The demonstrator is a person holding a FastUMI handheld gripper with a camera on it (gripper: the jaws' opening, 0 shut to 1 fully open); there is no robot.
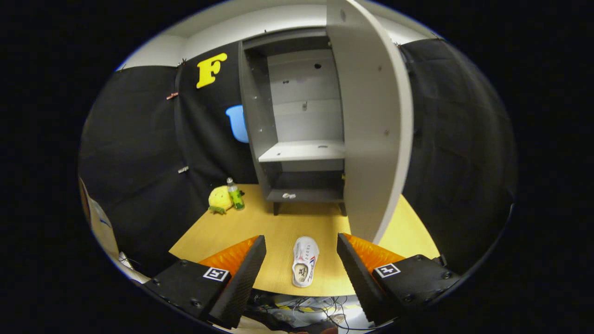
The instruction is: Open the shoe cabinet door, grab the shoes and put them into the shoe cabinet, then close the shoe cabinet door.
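Observation:
A grey shoe cabinet (297,125) stands at the back of the wooden table (241,227). Its door (371,120) is swung wide open toward me on the right. Inside, a pale middle shelf (304,151) and a dark bottom shelf (306,195) show; a small pale object lies on the bottom one. A white shoe (304,260) lies on the table near its front edge, toe pointing to the cabinet. My gripper (301,253) hangs above the shoe, open, with the shoe seen between the fingers and neither finger touching it.
A yellow plush toy (219,199) and a small green bottle (235,194) sit on the table left of the cabinet. The open door's edge comes close to my right finger (357,269). Cables lie on the floor below the table's front edge (301,293).

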